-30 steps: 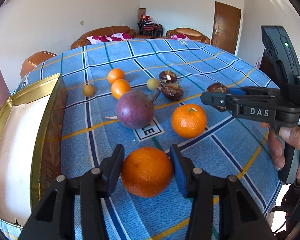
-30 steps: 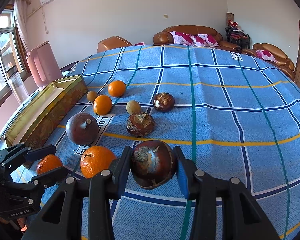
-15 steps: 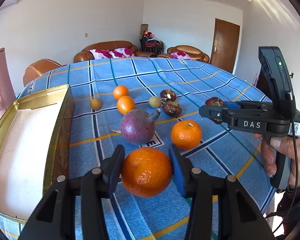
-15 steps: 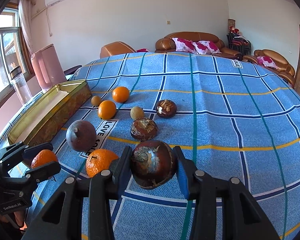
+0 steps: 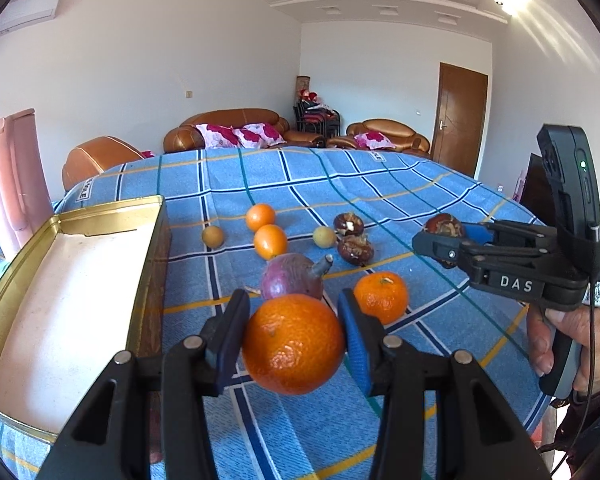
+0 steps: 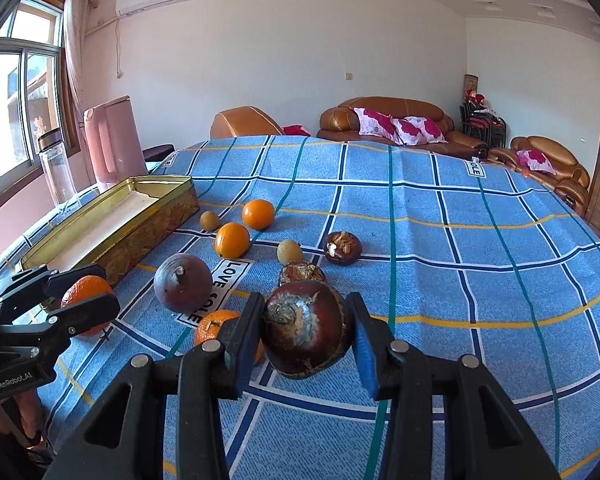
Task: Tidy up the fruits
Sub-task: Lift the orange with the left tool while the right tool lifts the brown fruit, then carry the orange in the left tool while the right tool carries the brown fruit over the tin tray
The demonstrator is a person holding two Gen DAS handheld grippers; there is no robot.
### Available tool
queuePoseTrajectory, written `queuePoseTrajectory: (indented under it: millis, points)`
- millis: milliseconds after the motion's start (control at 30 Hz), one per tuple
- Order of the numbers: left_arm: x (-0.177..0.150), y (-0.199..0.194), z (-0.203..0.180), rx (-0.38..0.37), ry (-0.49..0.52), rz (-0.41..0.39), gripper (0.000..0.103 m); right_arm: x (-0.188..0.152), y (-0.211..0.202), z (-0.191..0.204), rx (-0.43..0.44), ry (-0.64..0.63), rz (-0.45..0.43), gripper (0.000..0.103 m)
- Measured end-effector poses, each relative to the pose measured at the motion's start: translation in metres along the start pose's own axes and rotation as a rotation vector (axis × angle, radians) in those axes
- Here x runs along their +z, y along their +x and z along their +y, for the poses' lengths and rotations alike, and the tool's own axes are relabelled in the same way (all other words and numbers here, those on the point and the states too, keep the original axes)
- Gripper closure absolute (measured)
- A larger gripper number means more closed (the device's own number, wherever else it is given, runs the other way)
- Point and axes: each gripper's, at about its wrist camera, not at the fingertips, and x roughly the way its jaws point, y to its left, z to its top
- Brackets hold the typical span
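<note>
In the left wrist view my left gripper [image 5: 293, 312] is shut on a large orange [image 5: 293, 344], held just above the blue checked cloth beside the open gold tin [image 5: 112, 204]. In the right wrist view my right gripper [image 6: 305, 308] is shut on a dark brown round fruit [image 6: 306, 328], also off the cloth. Each view shows the other gripper: the left gripper [image 6: 104, 286] with its orange [image 6: 86, 292], the right gripper [image 5: 440, 236] with its brown fruit [image 5: 444, 224]. On the cloth lie a purple fruit [image 5: 292, 276], a mandarin [image 5: 381, 297] and two oranges [image 5: 260, 217].
Two small yellowish fruits [image 5: 213, 237] and two more dark brown fruits [image 5: 355, 249] lie mid-table. A pink jug [image 6: 114, 148] and a clear bottle [image 6: 56, 168] stand behind the tin. A hand [image 5: 572, 344] holds the right gripper at the table's near right edge. Sofas stand beyond.
Both grippers have risen and tipped upward with their fruits still held. The orange and the brown fruit now hang higher over the cloth. More of the room shows.
</note>
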Motion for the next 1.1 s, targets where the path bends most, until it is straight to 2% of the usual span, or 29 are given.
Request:
queuePoseTrajectory:
  millis: [267,500,1100]
  points:
    - [0.004,-0.015,-0.004,0.068,0.033,-0.072,0.056,-0.001,-0.014,0.008,-0.007,-0.04,-0.078,0.059]
    - [0.008,-0.026,0.0,0.126,0.044,-0.129,0.056,0.0,-0.018,0.023,0.002,-0.074,-0.113,0.059]
    - [0.014,-0.048,-0.002,0.198,0.075,-0.251,0.056,0.005,-0.037,0.036,0.021,-0.095,-0.237,0.059]
